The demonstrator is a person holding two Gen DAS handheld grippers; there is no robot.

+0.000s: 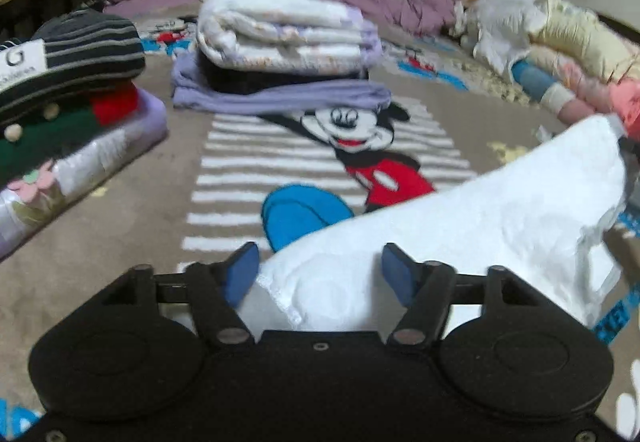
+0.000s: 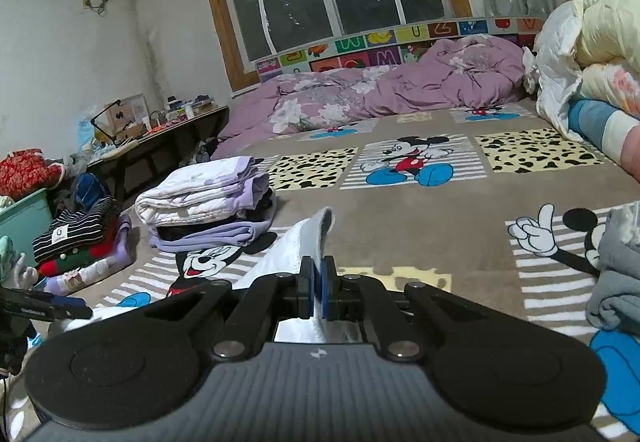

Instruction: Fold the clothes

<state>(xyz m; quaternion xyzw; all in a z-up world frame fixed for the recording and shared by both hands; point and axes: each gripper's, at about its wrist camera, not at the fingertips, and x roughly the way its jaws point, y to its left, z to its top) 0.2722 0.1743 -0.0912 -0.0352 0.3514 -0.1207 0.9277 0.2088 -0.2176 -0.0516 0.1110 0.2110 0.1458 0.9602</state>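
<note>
A white cloth (image 1: pixel 480 226) hangs stretched above the Mickey Mouse bedspread (image 1: pixel 320 158). My left gripper (image 1: pixel 318 262) is open, its blue pads on either side of the cloth's near corner without pinching it. My right gripper (image 2: pixel 319 282) is shut on the white cloth (image 2: pixel 292 254), whose edge sticks up between the blue pads. The left gripper shows at the far left of the right wrist view (image 2: pixel 52 306).
A folded pile of white and lilac laundry (image 1: pixel 280 54) lies ahead on the bed. A striped, red and green stack (image 1: pixel 68 90) is at the left. A crumpled purple duvet (image 2: pixel 380 90) lies at the back, pillows and quilts (image 2: pixel 592 54) at the right, grey clothes (image 2: pixel 616 282) at the near right.
</note>
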